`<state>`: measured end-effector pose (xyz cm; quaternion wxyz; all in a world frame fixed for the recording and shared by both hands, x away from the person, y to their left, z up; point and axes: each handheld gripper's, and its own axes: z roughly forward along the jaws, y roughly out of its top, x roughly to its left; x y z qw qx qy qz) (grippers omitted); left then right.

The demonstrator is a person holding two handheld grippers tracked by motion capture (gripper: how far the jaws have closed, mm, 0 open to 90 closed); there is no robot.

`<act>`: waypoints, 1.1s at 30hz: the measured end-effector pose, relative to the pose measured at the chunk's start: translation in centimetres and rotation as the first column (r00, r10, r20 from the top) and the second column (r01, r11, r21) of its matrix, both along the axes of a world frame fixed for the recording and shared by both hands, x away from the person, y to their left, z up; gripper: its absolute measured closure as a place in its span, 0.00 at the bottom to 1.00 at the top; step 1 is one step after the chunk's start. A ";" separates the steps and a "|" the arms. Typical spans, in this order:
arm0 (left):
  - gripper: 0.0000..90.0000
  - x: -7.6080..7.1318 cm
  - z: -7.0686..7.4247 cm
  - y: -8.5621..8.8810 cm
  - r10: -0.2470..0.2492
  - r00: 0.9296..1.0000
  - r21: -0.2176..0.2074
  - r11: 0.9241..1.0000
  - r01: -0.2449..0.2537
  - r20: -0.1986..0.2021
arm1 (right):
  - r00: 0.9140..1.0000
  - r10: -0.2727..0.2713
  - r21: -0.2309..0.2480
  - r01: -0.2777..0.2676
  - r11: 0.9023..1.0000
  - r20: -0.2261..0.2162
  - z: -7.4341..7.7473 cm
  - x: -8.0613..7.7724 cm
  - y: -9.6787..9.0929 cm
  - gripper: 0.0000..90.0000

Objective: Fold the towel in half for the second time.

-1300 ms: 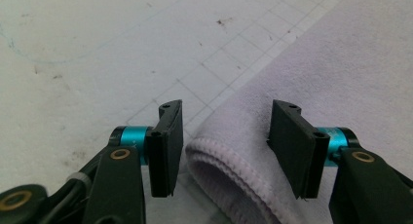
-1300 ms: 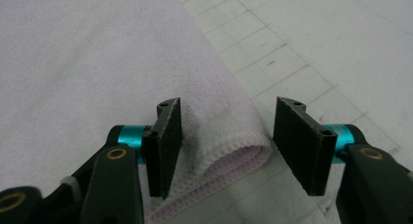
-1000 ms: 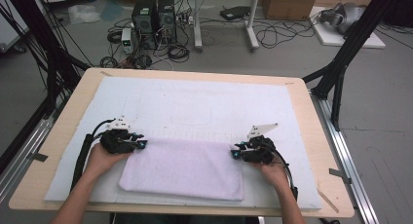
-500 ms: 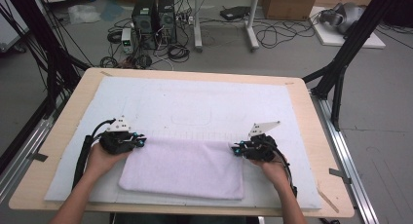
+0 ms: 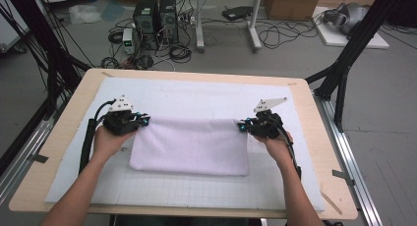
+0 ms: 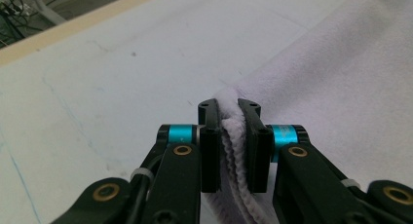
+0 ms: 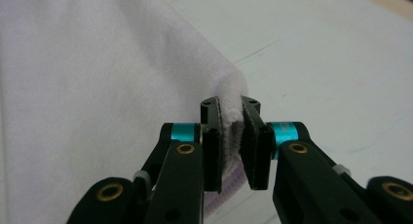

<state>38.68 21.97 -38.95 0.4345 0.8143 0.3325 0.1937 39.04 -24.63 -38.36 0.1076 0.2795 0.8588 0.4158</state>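
Between the jaws of the left gripper [image 6: 229, 151] a far corner of the pale towel [image 5: 192, 145] is pinched tight; the right gripper [image 7: 236, 148] pinches the other far corner. The towel stretches between them on the white mat [image 5: 196, 96], far edge gripped, so the folding looks only begun

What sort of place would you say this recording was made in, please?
Most likely a research lab set up for recording. A light wooden table stands inside a black metal frame, two black computer towers sit on the grey floor among loose black cables, and cardboard boxes stand behind.
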 end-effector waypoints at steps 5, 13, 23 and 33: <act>0.89 2.2 1.2 -0.2 0.017 1.000 0.022 1.000 -0.017 0.008 | 1.000 -0.014 -0.016 0.015 1.000 0.020 1.3 2.0 0.3 0.90; 0.74 5.8 0.9 -0.7 0.109 0.994 0.033 0.993 -0.109 0.001 | 0.992 -0.111 -0.026 0.113 0.993 0.067 1.8 5.6 0.4 0.73; 0.60 4.3 -1.0 0.1 0.070 0.995 0.018 0.997 -0.069 -0.066 | 0.990 -0.137 0.015 0.137 0.990 -0.027 -0.8 5.6 0.0 0.60; 0.57 1.5 -1.7 0.1 -0.006 0.998 0.000 1.000 0.006 -0.065 | 0.994 -0.102 0.017 0.102 0.995 -0.025 -1.0 3.0 0.7 0.54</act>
